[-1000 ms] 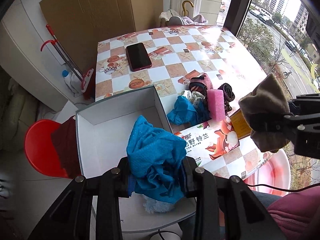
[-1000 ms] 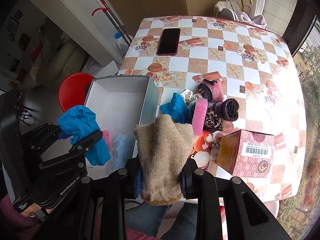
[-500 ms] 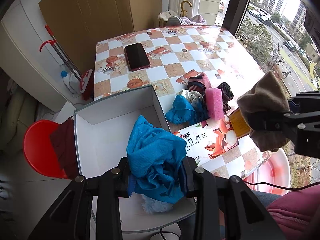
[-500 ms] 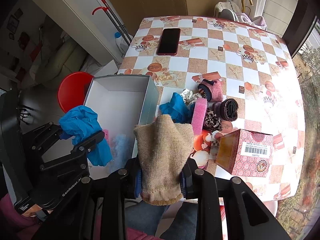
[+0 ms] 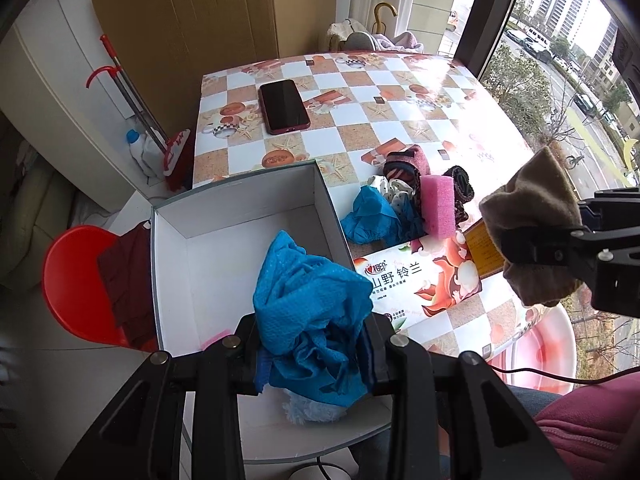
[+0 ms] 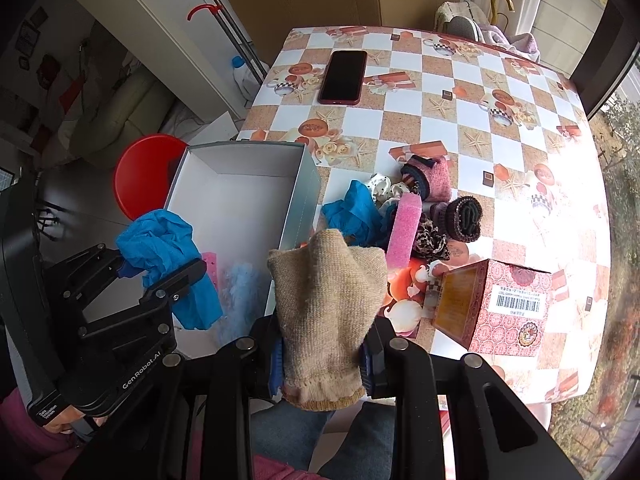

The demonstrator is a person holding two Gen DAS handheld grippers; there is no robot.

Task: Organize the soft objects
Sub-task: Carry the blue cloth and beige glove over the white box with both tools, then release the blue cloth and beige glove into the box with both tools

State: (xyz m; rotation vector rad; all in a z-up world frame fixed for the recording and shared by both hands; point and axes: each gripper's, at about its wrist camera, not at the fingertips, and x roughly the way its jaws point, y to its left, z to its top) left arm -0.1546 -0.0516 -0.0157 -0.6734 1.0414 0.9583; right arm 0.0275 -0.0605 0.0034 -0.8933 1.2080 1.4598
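From the left wrist view, your left gripper has its jaws clamped on the blue cloth, held above the near end of the white box, so you look to be at the drop-in step and the next move calls for lowering and letting go inside the walls. From the right wrist view, your right gripper grips the beige sock just beside the box's right wall, above its near corner; the remaining soft pile sits on the table right of the box, so carry the sock leftward over the rim before releasing.
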